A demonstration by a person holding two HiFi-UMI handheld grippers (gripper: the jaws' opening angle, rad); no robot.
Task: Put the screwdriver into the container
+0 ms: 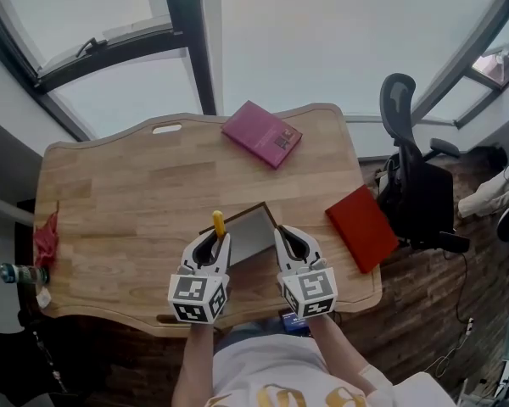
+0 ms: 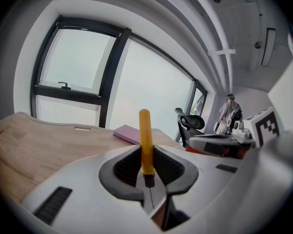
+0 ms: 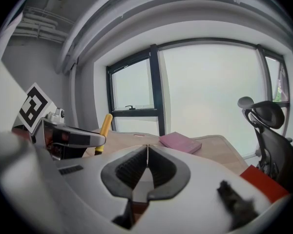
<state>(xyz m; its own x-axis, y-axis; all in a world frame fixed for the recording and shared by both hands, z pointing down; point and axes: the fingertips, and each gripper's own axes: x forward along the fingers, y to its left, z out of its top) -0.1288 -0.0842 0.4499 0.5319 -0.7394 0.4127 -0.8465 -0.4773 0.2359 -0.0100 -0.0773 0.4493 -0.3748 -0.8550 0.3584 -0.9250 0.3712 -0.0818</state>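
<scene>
Standing upright, tip down, screwdriver (image 2: 145,145) is clamped by left gripper (image 1: 212,242) just beside left edge of container (image 1: 253,234), ready for lowering in. Container's right wall is pinched by right gripper (image 1: 287,237), likely so it cannot slide on desk (image 1: 127,202).

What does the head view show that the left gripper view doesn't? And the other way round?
Only the head view shows the bottle at the table's left edge, and plainly shows the grey container between the left gripper and the right gripper. Only the left gripper view shows a person standing far off, and the thin metal shaft of the screwdriver. Both show the screwdriver's yellow handle held in the left gripper, the pink book and the office chair.
</scene>
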